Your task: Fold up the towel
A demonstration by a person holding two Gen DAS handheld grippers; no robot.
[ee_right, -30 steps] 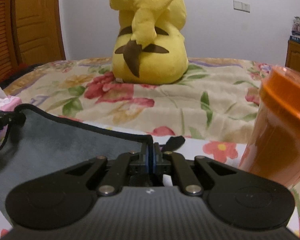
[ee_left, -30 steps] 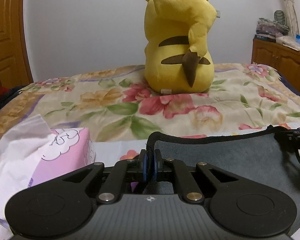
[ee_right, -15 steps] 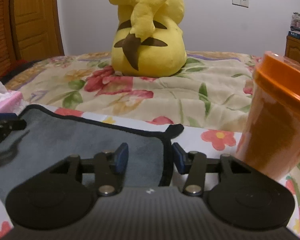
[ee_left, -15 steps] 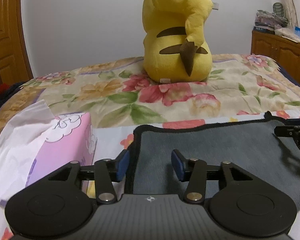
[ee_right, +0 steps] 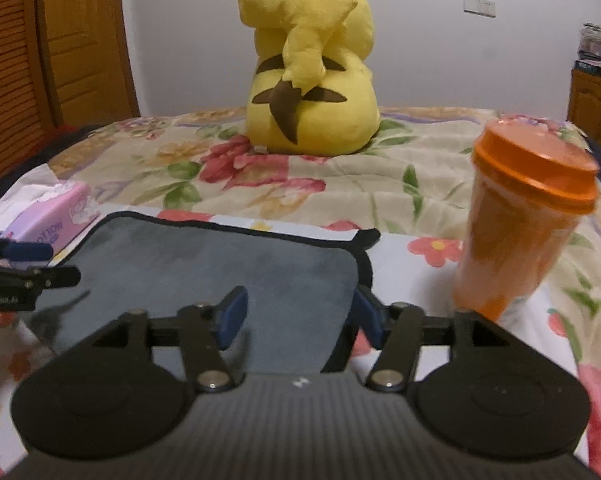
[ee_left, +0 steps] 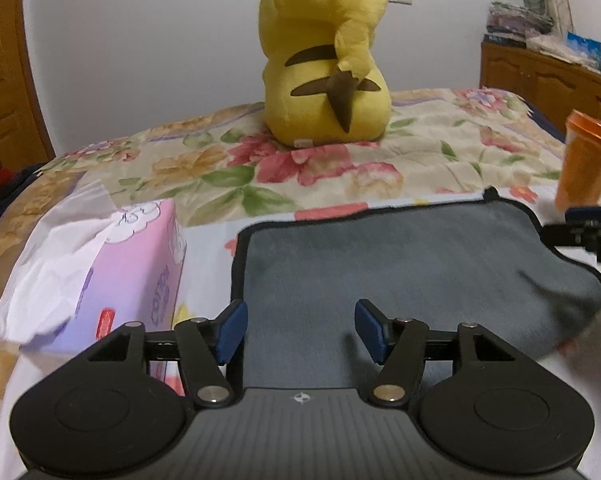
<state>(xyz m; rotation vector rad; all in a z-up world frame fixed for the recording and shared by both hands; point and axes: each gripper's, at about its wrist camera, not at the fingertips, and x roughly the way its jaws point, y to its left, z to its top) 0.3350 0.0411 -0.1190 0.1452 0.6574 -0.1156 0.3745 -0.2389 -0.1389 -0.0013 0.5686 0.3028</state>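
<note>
Left gripper [ee_left: 298, 330] agape — towel [ee_left: 400, 264] beneath

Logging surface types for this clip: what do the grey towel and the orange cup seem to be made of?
Grey towel: soft fabric, probably microfibre, with a matte napped face that shades unevenly and a stitched black edge. Orange cup: looks like translucent plastic with a smooth, faintly glossy, more opaque lid; light passes through its wall.
</note>
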